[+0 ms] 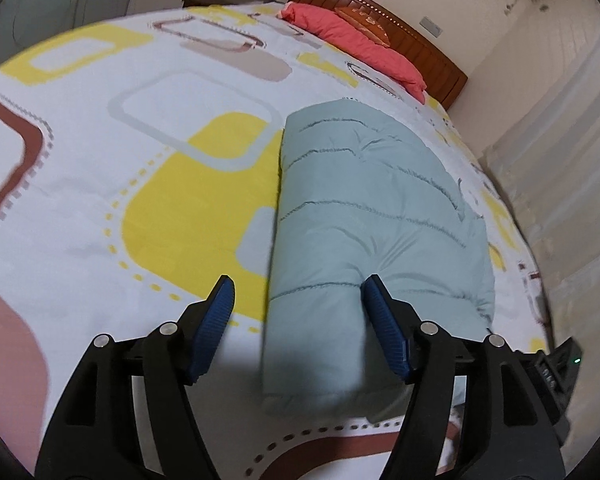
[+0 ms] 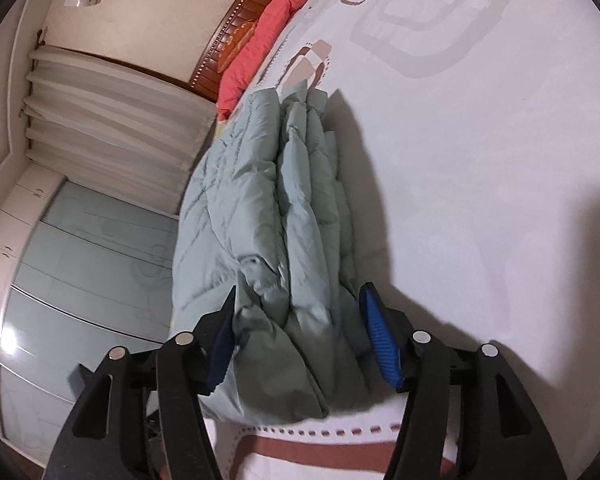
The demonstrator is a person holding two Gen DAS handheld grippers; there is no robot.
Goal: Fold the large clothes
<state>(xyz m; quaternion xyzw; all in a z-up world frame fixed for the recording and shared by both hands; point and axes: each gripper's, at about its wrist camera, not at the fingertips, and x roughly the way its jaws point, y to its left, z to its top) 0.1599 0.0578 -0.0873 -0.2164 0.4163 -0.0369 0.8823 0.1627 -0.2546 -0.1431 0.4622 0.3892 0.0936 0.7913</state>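
A pale green quilted puffer jacket (image 1: 364,208) lies folded into a thick bundle on the bed near its right side. My left gripper (image 1: 298,292) is open above the near end of the bundle, its right finger pressing into the fabric and its left finger over the sheet. In the right wrist view the jacket (image 2: 268,216) shows as stacked layers seen from its side. My right gripper (image 2: 298,300) is open and straddles the near end of the stack without clamping it.
The bed sheet (image 1: 140,152) is white with yellow, grey and brown shapes. A coral pillow (image 1: 364,44) lies by the wooden headboard (image 1: 416,36). Curtains (image 2: 112,128) and a glass-fronted wardrobe (image 2: 80,288) stand beside the bed edge.
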